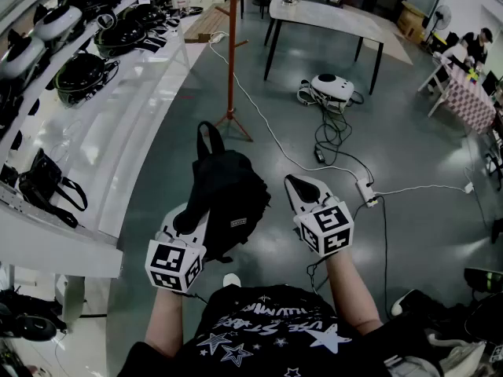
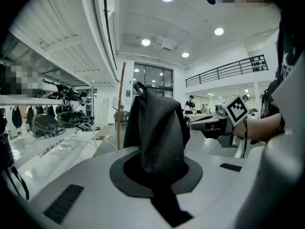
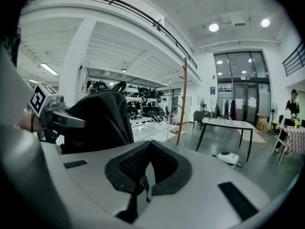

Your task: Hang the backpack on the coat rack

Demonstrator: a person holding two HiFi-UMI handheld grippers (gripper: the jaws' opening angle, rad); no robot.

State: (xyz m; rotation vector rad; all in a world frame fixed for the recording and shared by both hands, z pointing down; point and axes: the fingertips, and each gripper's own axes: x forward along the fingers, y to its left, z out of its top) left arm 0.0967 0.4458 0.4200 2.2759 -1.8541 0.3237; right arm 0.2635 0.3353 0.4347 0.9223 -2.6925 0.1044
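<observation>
Fingers of the left gripper (image 2: 155, 185) are clamped on a fold of the black backpack (image 2: 157, 128). The right gripper (image 3: 143, 171) has its jaws pressed together with nothing between them, and it rides just beside the bag. The backpack (image 1: 228, 195) is held off the floor in front of the person, well apart from the coat rack (image 1: 232, 53), which stands ahead by the shelving.

The step in hand looks like carrying the bag to the rack. To do it well, I judge the left grip should stay firm on the fabric, since only a fold is caught and the bag's weight hangs on it. The free right gripper could take the carry loop (image 1: 208, 136) and hold it open before the lift. A white cable (image 1: 259, 120) runs along the floor past the rack's feet (worth stepping around).

The bag's long axis stands roughly upright and leans away from the person. Its loop end is uppermost and points toward the rack, and the bulk sits below it, nearer the left jaws. That orientation suits the task: the loop would reach a peg first.
</observation>
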